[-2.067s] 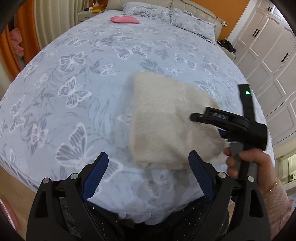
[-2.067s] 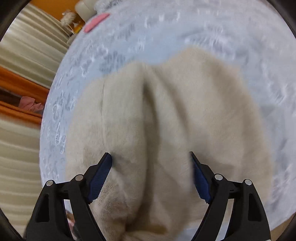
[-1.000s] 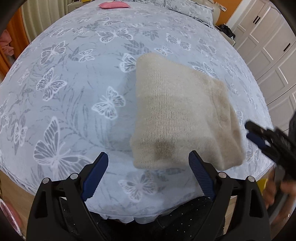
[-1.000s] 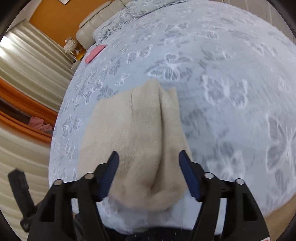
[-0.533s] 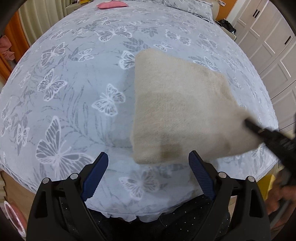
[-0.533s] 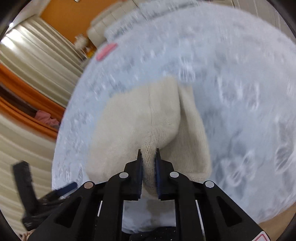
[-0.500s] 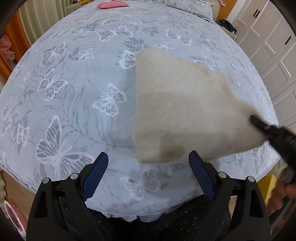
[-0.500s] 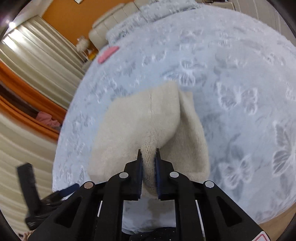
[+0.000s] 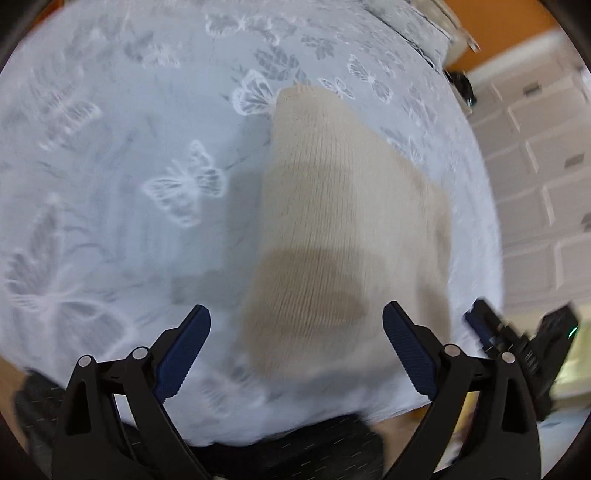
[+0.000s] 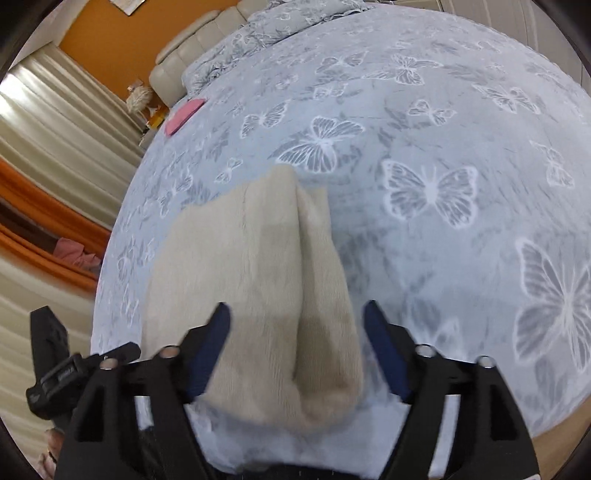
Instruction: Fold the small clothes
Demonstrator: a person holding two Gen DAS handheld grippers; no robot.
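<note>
A folded beige knit garment [image 9: 332, 229] lies on the butterfly-print bed cover [image 9: 110, 155] near the bed's front edge. My left gripper [image 9: 295, 350] is open and empty, its fingers straddling the garment's near end from above. In the right wrist view the garment [image 10: 266, 280] shows a raised ridge along its middle. My right gripper [image 10: 299, 350] is open around the garment's near end, gripping nothing. The right gripper also shows at the lower right of the left wrist view [image 9: 517, 339]. The left gripper shows at the lower left of the right wrist view [image 10: 74, 365].
A pink folded item [image 10: 183, 116] lies far up the bed near the pillows [image 10: 258, 33]. White wardrobe doors [image 9: 546, 177] stand to the right of the bed. Orange and cream curtains [image 10: 48, 206] hang on the left. The bed's front edge [image 9: 295, 424] is just below both grippers.
My right gripper was shut on the garment's edge half a second ago and has let go and opened. The left gripper has moved closer over the garment, staying open.
</note>
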